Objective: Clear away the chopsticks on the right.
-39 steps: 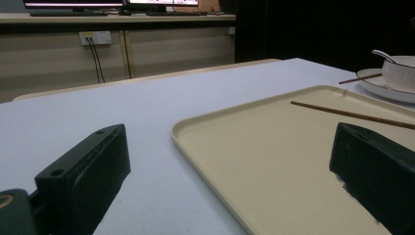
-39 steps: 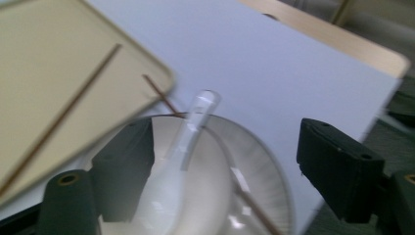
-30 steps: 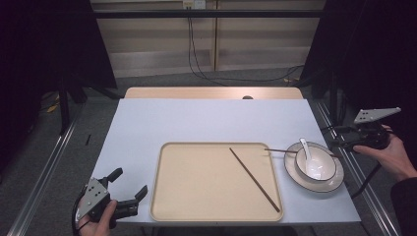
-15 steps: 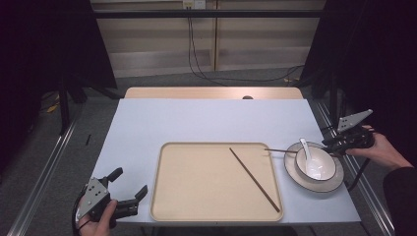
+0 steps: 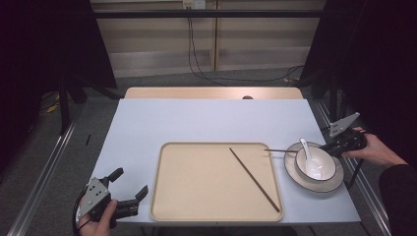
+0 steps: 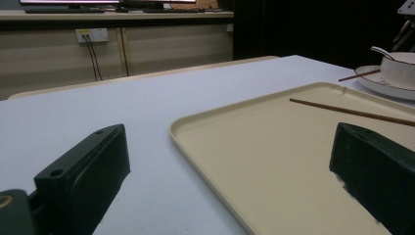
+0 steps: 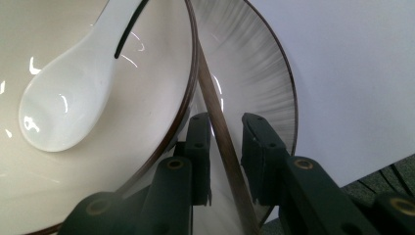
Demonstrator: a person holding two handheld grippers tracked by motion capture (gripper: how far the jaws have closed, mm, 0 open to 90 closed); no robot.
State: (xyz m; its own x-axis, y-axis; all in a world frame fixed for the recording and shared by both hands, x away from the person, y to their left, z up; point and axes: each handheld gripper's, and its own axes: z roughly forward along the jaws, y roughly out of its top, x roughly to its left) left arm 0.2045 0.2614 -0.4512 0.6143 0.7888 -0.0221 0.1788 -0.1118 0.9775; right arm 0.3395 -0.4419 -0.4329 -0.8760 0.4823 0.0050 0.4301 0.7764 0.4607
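Right hand-held gripper [image 7: 225, 147]: narrow gap astride chopstick [image 7: 222, 142] beside bowl [image 7: 98, 73]; closure to be centred; left hand-held gripper [image 6: 220, 171] held wide

Black cables [image 5: 193, 49] are hanging from a wall socket [image 5: 192, 4] behind the pale blue bench [image 5: 196, 118] and trailing over the grey floor [image 5: 147, 81], dark curtains [image 5: 49, 44] are flanking it, a metal rail [image 5: 44, 167] is running alongside
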